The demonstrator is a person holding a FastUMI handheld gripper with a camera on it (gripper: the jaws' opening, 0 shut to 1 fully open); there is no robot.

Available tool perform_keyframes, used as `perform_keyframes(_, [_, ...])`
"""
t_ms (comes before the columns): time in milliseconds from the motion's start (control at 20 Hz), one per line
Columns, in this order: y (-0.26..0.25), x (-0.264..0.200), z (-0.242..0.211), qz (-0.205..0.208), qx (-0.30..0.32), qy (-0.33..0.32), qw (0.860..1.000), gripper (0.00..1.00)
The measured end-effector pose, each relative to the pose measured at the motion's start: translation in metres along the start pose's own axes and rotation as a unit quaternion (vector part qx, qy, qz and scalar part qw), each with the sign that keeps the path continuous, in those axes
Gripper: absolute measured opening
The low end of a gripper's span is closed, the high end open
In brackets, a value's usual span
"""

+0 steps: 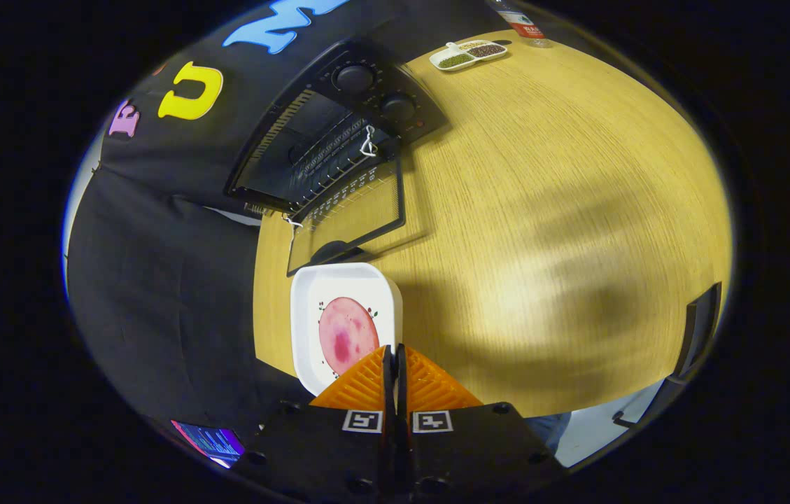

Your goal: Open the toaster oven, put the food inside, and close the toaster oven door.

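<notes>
The black toaster oven (pixel 339 133) stands on the wooden table (pixel 541 210) beyond the fingers. Its glass door (pixel 349 217) is folded down flat towards me, and the wire rack (pixel 339 161) shows inside. Just ahead of the fingers is a white square dish (pixel 304 308) with a round pink slice of food (pixel 347 334) on it. My gripper (pixel 395 350) is shut on the dish's near rim, with the fingers pressed together on it. The dish hangs partly over the table's edge, a short way in front of the open door.
Two knobs (pixel 398 106) sit on the oven's control panel. A small white divided dish of seeds (pixel 468 54) and a bottle (pixel 524 24) stand at the table's far end. A dark chair (pixel 699 329) is beside the table, and black cloth hangs beside the oven.
</notes>
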State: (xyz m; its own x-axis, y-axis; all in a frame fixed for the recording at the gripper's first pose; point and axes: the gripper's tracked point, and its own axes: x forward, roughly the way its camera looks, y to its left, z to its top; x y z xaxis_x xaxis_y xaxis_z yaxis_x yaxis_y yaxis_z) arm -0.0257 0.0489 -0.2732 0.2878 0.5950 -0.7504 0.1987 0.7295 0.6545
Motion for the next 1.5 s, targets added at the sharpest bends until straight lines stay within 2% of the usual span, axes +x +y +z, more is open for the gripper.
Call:
perform_keyframes(200, [0.034,0.010,-0.010,0.025,0.028,-0.030,0.999,0.02])
perform_keyframes(550, [0.049,0.022,0.024,0.005,0.108,-0.111,0.988,0.02])
perform_keyframes(1000, [0.065,0.048,0.080,0.002,0.210,-0.200,0.957,0.02])
perform_keyframes(1250, [0.073,0.075,0.100,0.004,0.263,-0.212,0.941,0.02])
perform_keyframes(1500, [0.074,0.088,0.134,-0.011,0.310,-0.264,0.913,0.02])
